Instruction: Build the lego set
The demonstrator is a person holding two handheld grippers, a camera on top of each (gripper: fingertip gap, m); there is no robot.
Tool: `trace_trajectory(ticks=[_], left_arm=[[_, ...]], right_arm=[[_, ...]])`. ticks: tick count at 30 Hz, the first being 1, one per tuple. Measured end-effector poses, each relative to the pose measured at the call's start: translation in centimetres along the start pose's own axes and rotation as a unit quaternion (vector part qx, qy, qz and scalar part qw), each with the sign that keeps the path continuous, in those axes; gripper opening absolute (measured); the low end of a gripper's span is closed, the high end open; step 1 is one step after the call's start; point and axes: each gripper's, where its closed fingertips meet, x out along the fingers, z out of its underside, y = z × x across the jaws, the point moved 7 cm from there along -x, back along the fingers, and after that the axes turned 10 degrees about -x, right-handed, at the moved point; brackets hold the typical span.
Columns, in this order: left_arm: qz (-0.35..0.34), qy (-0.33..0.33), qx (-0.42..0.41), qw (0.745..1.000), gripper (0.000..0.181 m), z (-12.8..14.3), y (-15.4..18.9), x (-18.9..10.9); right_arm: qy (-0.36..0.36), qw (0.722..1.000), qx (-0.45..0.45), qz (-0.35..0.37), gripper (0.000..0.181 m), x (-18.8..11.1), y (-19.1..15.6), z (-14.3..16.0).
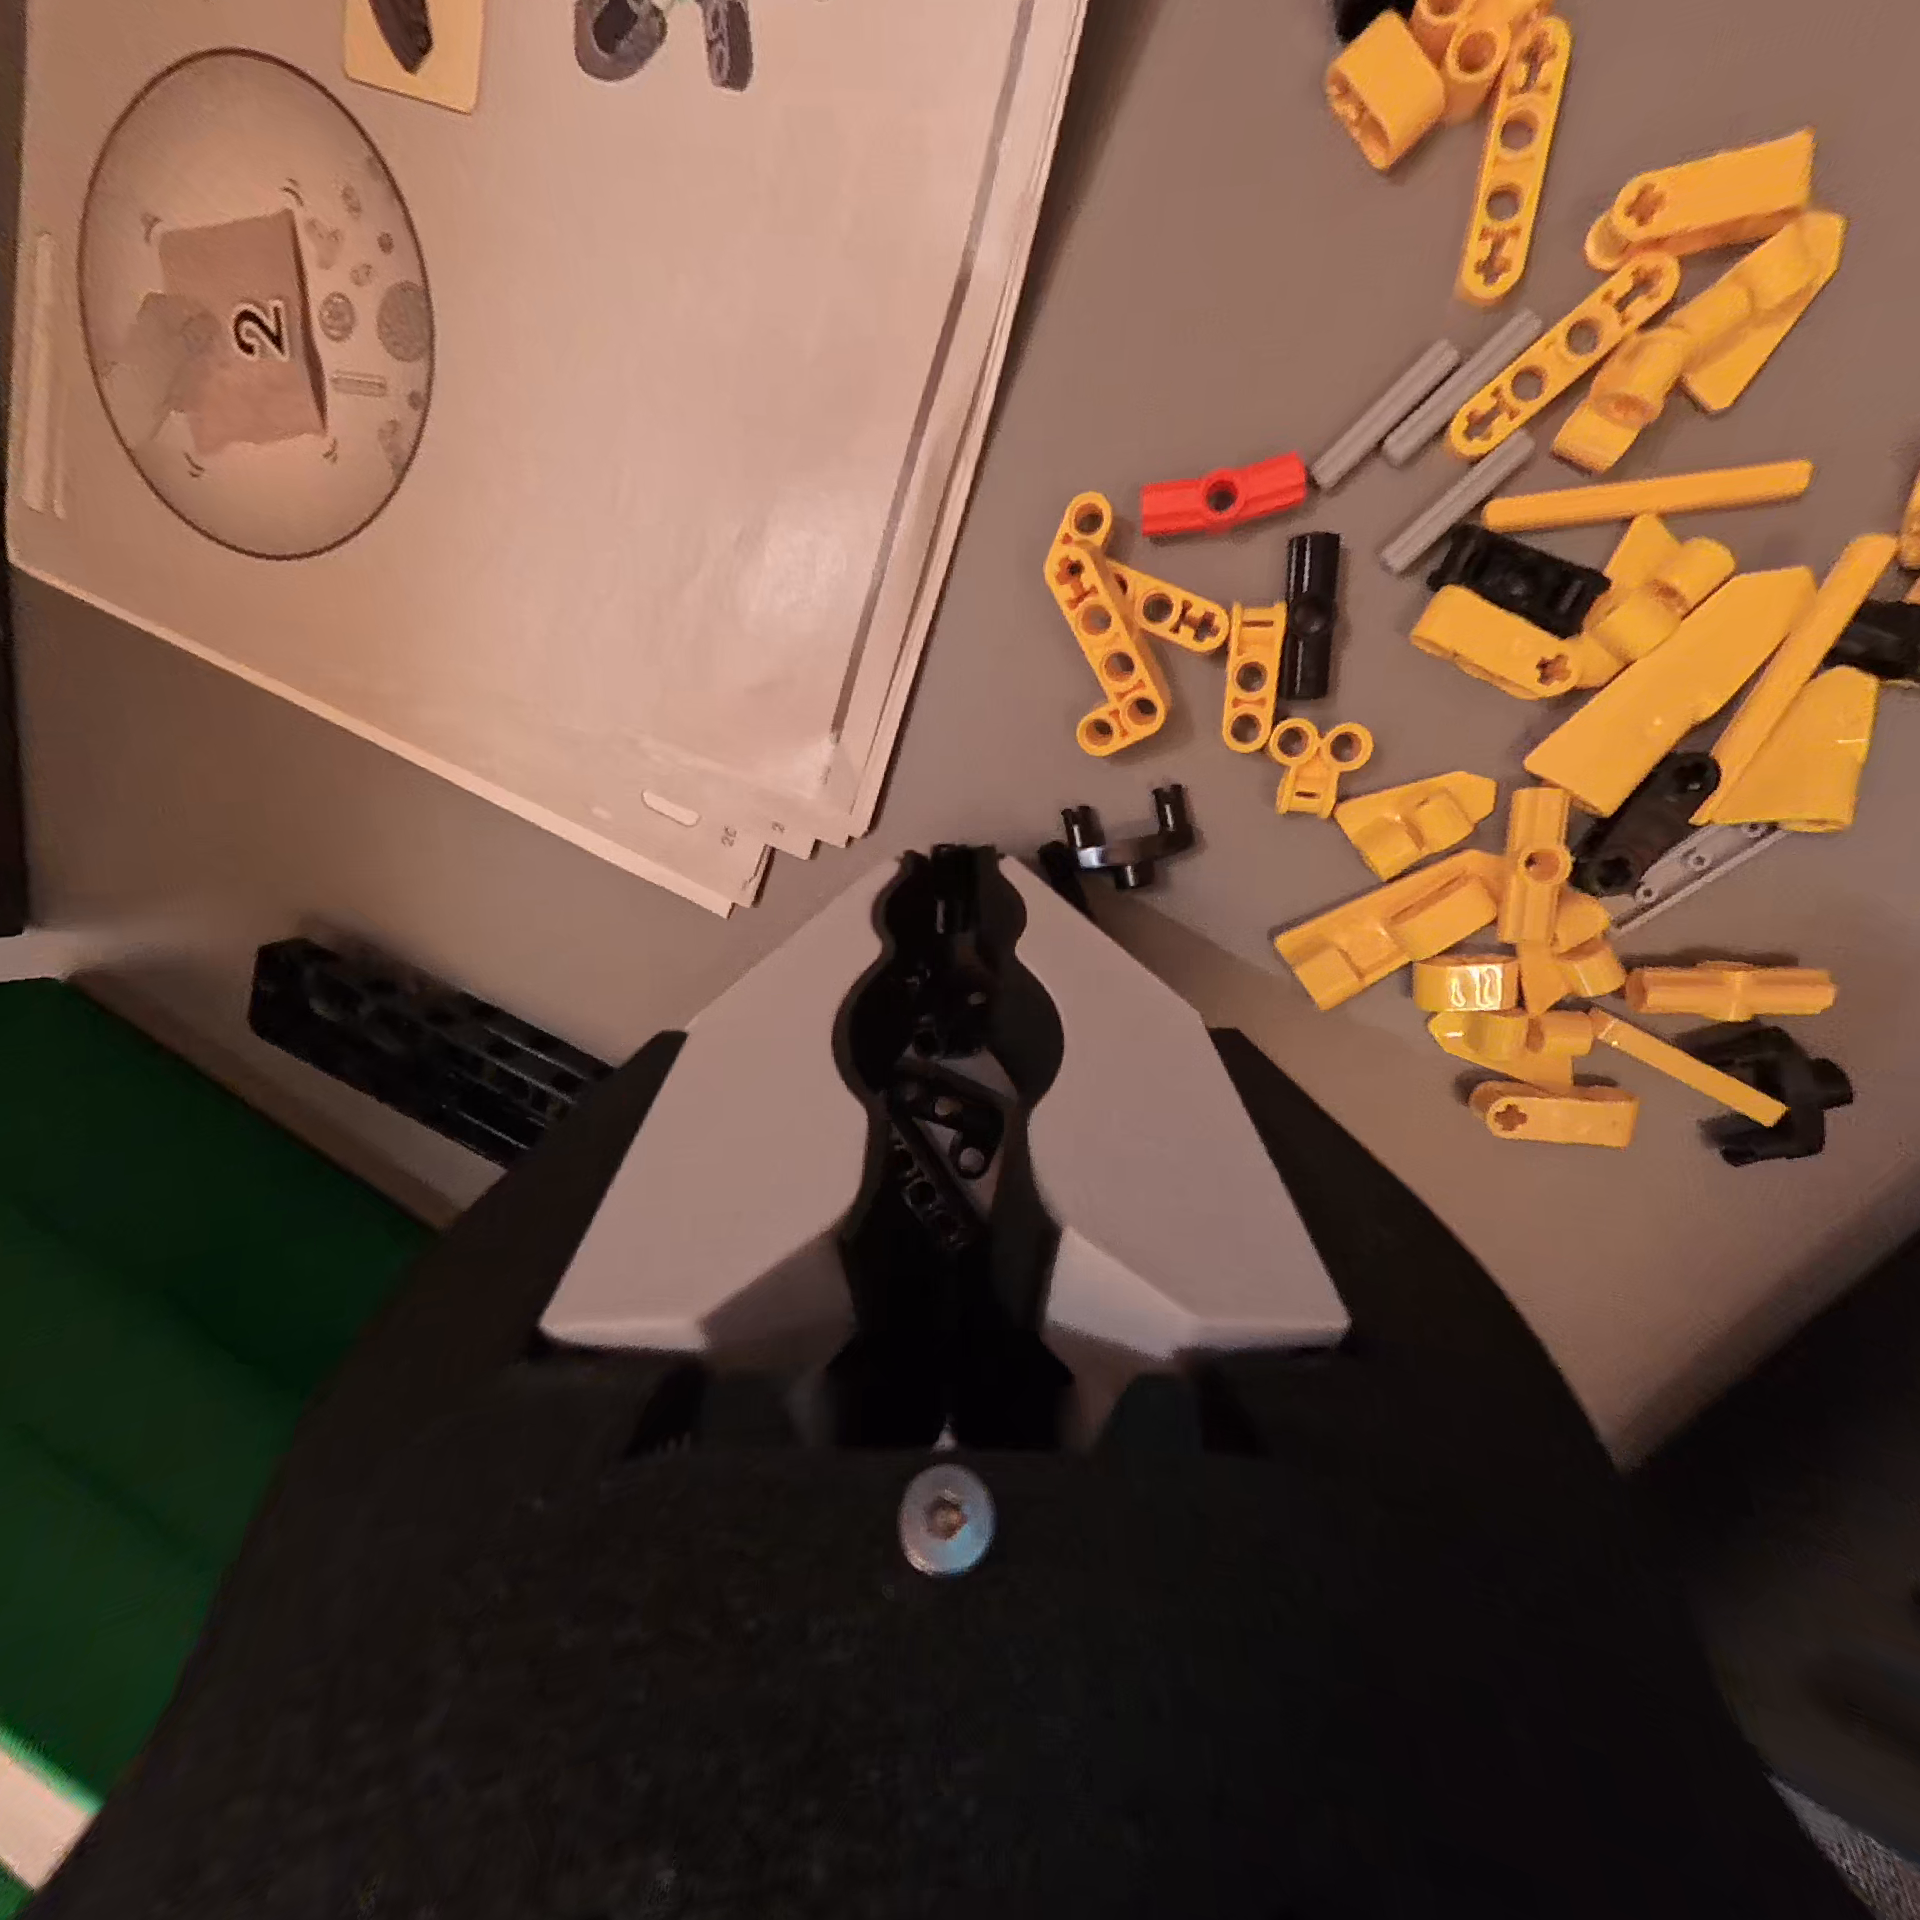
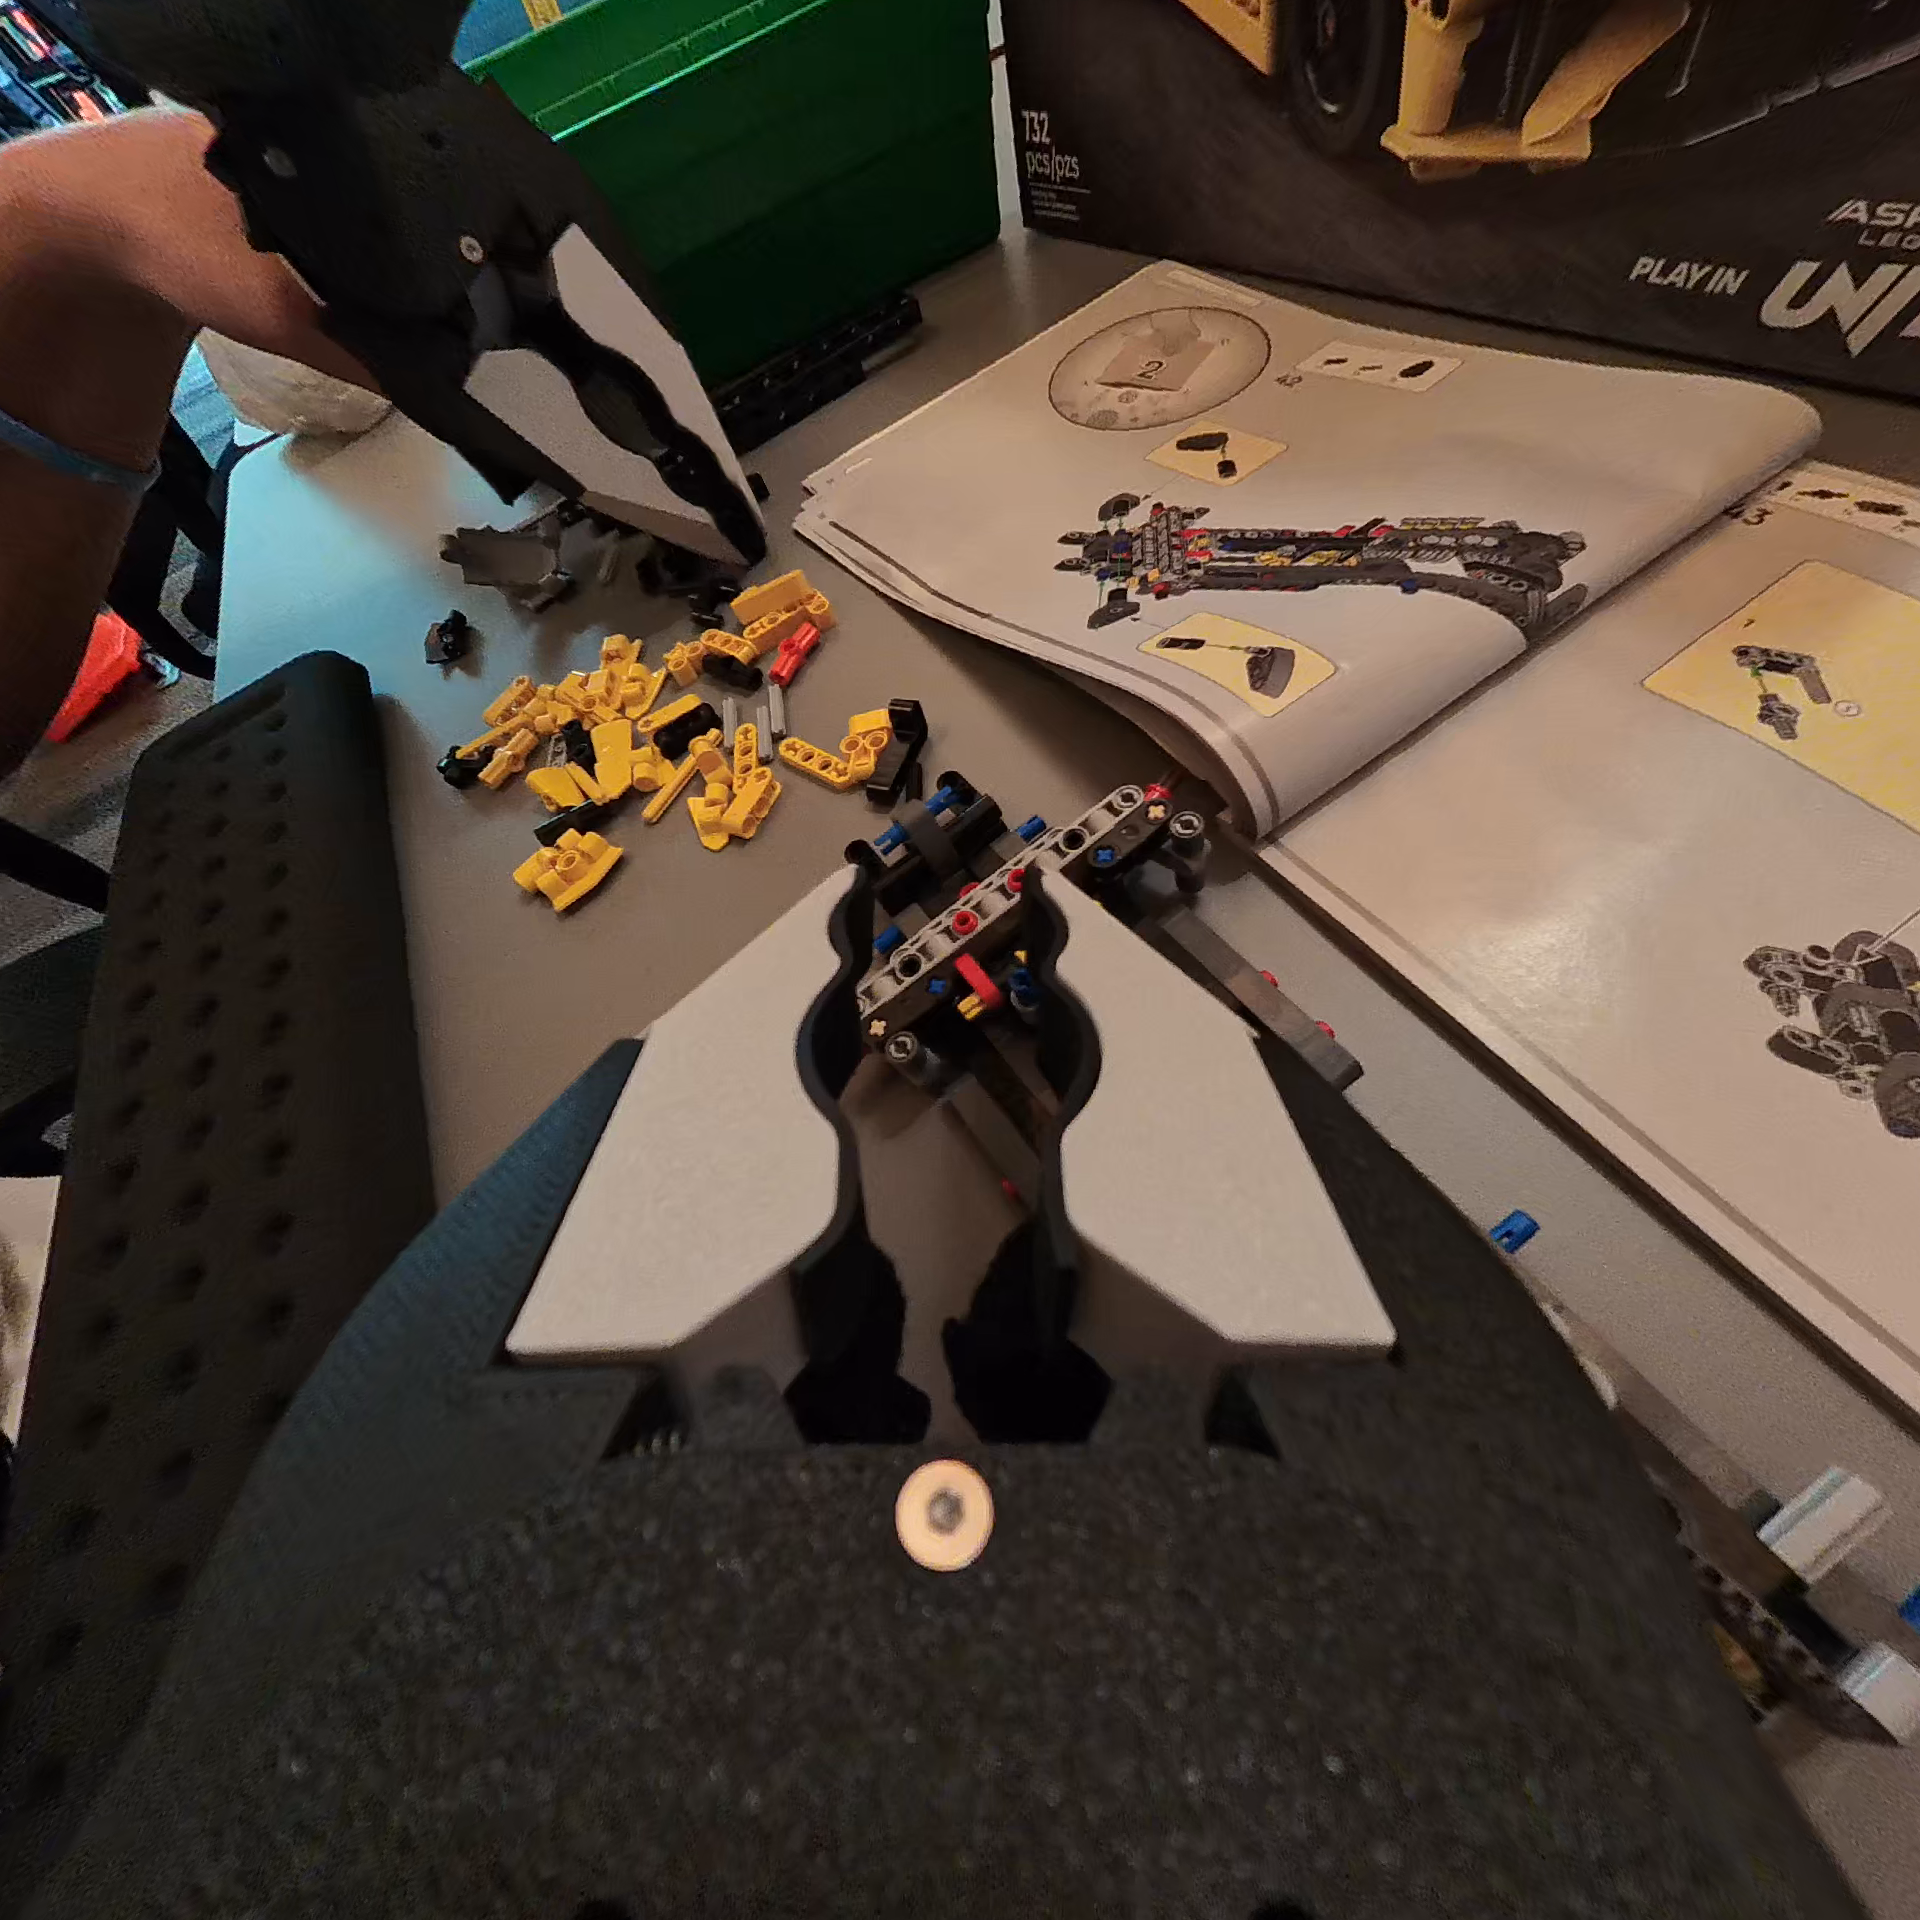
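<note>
My left gripper [image 1: 951, 868] is shut on a small black lego piece [image 1: 951, 899], pinched at the fingertips just above the grey table [image 1: 727, 966]. It also shows in the right wrist view [image 2: 727, 525], tips down among dark loose pieces. My right gripper [image 2: 951, 904] is shut on the grey and black lego assembly [image 2: 1049, 857], which has red and blue pins and sticks out past the fingertips over the table. A pile of yellow pieces [image 1: 1558, 727] lies to the right of the left gripper and shows in the right wrist view [image 2: 644, 748] too.
The open instruction booklet [image 2: 1351, 520] lies at the right, the set's box [image 2: 1455, 156] behind it. A green bin [image 2: 779, 156] and a black beam [image 1: 416, 1039] stand at the back. A black pronged piece [image 1: 1127, 842], a red connector [image 1: 1221, 497] and a person's arm [image 2: 104, 312] show. My right tips are about 15 centimeters from the red connector [image 1: 1221, 497], my left tips only 7 centimeters. My right wrist view [image 2: 788, 642] looks at it from another angle.
</note>
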Motion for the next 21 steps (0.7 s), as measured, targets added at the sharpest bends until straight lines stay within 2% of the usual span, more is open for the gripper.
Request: trace_trajectory(ticks=[5, 8, 11, 13, 14, 16, 18, 21], left_arm=[[-0.005, 0.006, -0.009, 1.000, 0.006, -0.3, -0.2, -0.5], [-0.002, 0.054, -0.012, 0.998, 0.006, -1.9, 0.7, -1.9], [0.063, 0.167, -0.025, 0.984, 0.006, -5.8, 4.3, -3.8], [0.128, 0.224, -0.036, 0.966, 0.006, -8.5, 8.0, -3.4], [0.157, 0.233, -0.039, 0.959, 0.006, -9.5, 9.9, -2.7], [0.202, 0.205, -0.034, 0.957, 0.006, -10.5, 13.1, -0.7], [0.203, 0.177, -0.028, 0.963, 0.006, -11.0, 15.1, 1.2], [0.211, 0.153, -0.016, 0.965, 0.006, -11.7, 17.0, 2.5]], right_arm=[[0.002, 1.000, 0.004, -0.004, 0.027, 0.0, 0.1, 0.0], [0.005, 1.000, 0.003, -0.002, 0.027, -0.1, 0.1, -0.2], [0.012, 1.000, 0.003, 0.006, 0.027, -0.6, 0.4, -0.3], [0.015, 1.000, 0.005, 0.015, 0.027, -0.9, 0.7, -0.3], [0.017, 1.000, 0.006, 0.020, 0.027, -1.2, 0.9, -0.4], [0.020, 0.999, 0.005, 0.031, 0.027, -1.7, 1.2, -0.4], [0.009, 0.998, -0.006, 0.061, 0.027, -2.4, 1.9, -0.1], [0.020, 0.996, -0.003, 0.090, 0.026, -3.7, 2.8, 0.0]])
